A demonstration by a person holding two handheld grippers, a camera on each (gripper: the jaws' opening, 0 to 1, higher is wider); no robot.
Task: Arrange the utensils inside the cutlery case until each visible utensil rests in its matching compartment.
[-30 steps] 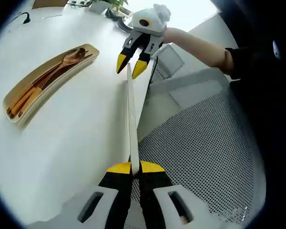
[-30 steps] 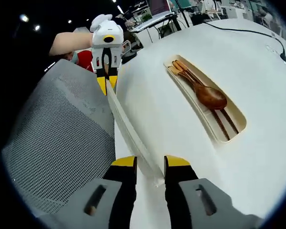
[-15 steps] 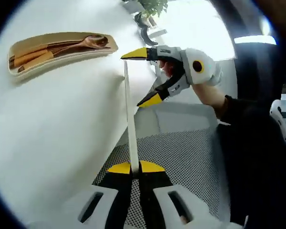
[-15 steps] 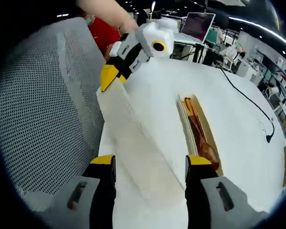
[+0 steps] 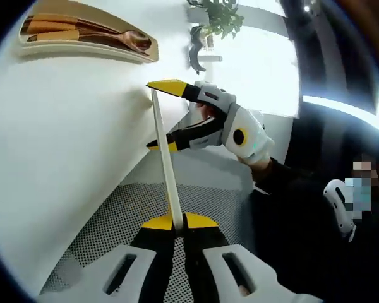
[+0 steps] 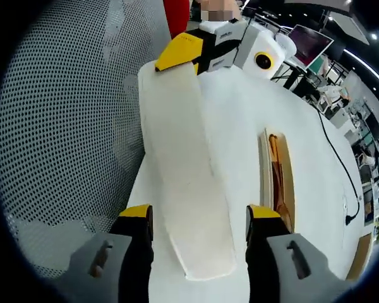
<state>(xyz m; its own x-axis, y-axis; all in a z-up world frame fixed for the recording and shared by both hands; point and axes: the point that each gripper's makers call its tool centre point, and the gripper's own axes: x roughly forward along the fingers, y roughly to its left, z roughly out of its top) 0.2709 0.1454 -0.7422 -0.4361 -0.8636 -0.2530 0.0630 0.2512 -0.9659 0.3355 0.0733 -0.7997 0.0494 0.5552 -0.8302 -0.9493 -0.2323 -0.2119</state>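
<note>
White table (image 5: 63,145) runs across the left gripper view, with a mesh chair (image 5: 114,214) below its edge and a plant (image 5: 218,11) at the far end. Left gripper (image 5: 175,222) is pressed together on one end of the lid (image 5: 163,158), a thin white strip seen edge-on. Right gripper (image 5: 162,113) comes in from the right with its claws spread wide, one above and one below the lid's far end, not yet clamped. Half a second ago it sat higher and off to the side; a second ago it was nearly closed at the tip, so it has opened and swung round the lid. Case (image 5: 88,39) lies well apart near the top edge, with the wooden spoon (image 5: 117,38) and chopsticks (image 5: 47,28) lying inside.

Right gripper view: mesh chair (image 6: 57,126) on the left, table (image 6: 240,113) on the right. Right gripper (image 6: 199,214) is spread, with the flat face of the lid (image 6: 183,177) lying between its claws, apart from both. Left gripper (image 6: 189,53) pinches the lid's far end. Case (image 6: 279,177) sits beside the lid on the table, utensils inside. The lid has turned from edge-on to flat-on over the last second. Judgement: utensils look sorted already; the hands are squaring up the lid, likely to carry it to the case and close it.
</note>
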